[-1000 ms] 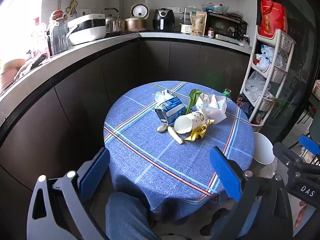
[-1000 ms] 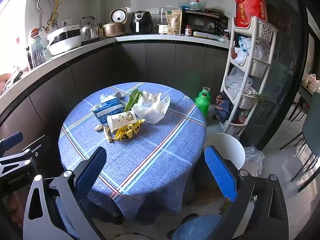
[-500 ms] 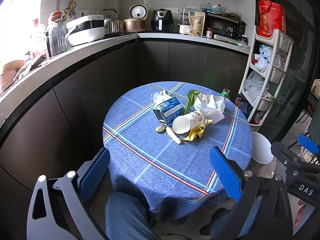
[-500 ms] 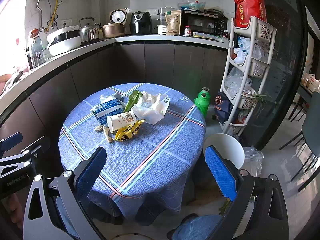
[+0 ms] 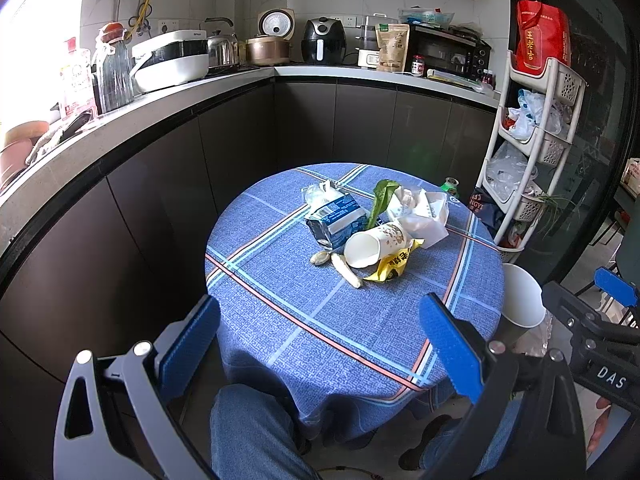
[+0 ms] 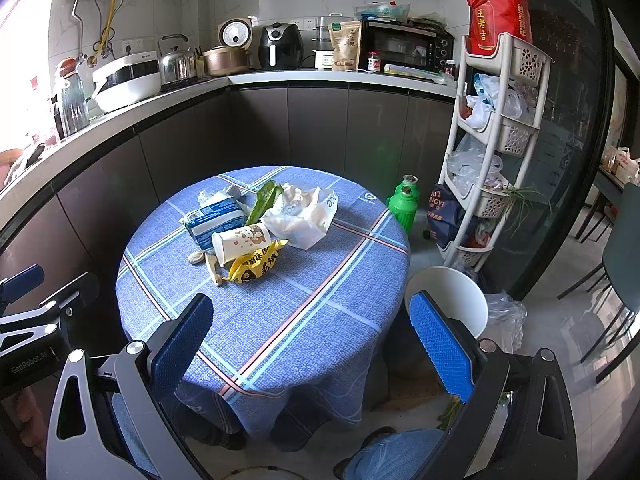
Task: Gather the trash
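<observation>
Two tools [image 5: 316,328] [image 6: 308,328] — blue ribbed pads wide apart, empty — above crumpled trash [image 6: 248,232].

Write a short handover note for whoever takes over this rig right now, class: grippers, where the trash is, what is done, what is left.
Left gripper: open, empty, short of the table.
Right gripper: open, empty, also held back.
Trash sits piled mid-table: milk carton, tipped paper cup, yellow wrapper, white plastic bag, green leaf, small scraps.
White bin stands on the floor to the table's right.
Done: nothing collected yet.
Left: every piece.
</observation>
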The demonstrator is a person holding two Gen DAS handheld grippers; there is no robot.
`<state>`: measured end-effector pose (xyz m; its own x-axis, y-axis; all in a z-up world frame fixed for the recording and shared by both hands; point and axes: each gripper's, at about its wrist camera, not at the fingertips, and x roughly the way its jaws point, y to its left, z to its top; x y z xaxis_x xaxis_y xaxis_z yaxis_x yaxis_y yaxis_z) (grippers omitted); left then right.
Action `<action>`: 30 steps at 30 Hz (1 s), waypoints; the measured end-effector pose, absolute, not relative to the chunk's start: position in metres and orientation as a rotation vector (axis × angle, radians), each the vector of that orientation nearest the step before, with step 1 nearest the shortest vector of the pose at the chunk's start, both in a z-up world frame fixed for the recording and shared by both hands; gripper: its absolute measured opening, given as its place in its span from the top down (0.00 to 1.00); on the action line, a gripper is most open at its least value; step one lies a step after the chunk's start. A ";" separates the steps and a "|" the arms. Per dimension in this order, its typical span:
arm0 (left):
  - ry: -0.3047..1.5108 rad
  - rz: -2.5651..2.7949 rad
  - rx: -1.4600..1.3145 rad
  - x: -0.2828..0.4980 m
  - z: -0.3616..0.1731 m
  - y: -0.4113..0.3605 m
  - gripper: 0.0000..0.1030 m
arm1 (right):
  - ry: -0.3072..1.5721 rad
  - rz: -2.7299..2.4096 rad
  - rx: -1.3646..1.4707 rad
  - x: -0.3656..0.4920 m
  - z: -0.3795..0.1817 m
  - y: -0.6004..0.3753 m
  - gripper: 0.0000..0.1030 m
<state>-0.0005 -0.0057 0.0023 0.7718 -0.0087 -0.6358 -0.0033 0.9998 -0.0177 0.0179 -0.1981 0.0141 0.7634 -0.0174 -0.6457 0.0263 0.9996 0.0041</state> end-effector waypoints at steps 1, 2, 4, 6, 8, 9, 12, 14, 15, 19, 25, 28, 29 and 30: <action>0.689 -0.003 -0.018 0.000 0.003 -0.007 0.03 | 0.702 -0.024 0.013 0.018 0.014 -0.198 0.08; 0.689 -0.002 -0.017 0.000 0.003 -0.008 0.03 | 0.702 -0.024 0.013 0.018 0.014 -0.198 0.08; 0.689 -0.004 -0.019 0.000 0.002 -0.005 0.03 | 0.701 -0.024 0.013 0.018 0.015 -0.198 0.08; 0.689 -0.003 -0.019 0.000 0.003 -0.006 0.03 | 0.701 -0.024 0.013 0.018 0.015 -0.198 0.08; 0.688 -0.003 -0.019 -0.004 0.006 -0.009 0.03 | 0.701 -0.024 0.013 0.018 0.015 -0.199 0.08; 0.688 -0.003 -0.019 -0.004 0.007 -0.009 0.03 | 0.701 -0.024 0.013 0.018 0.015 -0.199 0.08; 0.688 -0.004 -0.017 -0.004 0.008 -0.012 0.03 | 0.701 -0.024 0.013 0.018 0.016 -0.199 0.08; 0.688 -0.005 -0.017 -0.004 0.009 -0.014 0.03 | 0.701 -0.023 0.013 0.018 0.016 -0.199 0.08; 0.688 -0.006 -0.016 -0.004 0.010 -0.016 0.03 | 0.701 -0.023 0.013 0.018 0.016 -0.199 0.08; 0.688 -0.004 -0.018 -0.005 0.008 -0.012 0.03 | 0.701 -0.024 0.013 0.018 0.016 -0.199 0.08; 0.688 -0.004 -0.017 -0.005 0.008 -0.012 0.03 | 0.701 -0.024 0.013 0.018 0.016 -0.199 0.08; 0.687 -0.003 -0.018 -0.005 0.008 -0.013 0.03 | 0.701 -0.024 0.014 0.018 0.015 -0.199 0.08; 0.688 -0.002 -0.018 -0.006 0.009 -0.015 0.03 | 0.702 -0.024 0.014 0.019 0.015 -0.199 0.08; 0.687 -0.004 -0.017 -0.005 0.008 -0.012 0.03 | 0.702 -0.024 0.013 0.019 0.015 -0.199 0.08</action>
<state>-0.0052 -0.0124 0.0075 0.7728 -0.0093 -0.6345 -0.0022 0.9998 -0.0174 0.0186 -0.1987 0.0154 0.7632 -0.0181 -0.6459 0.0266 0.9996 0.0035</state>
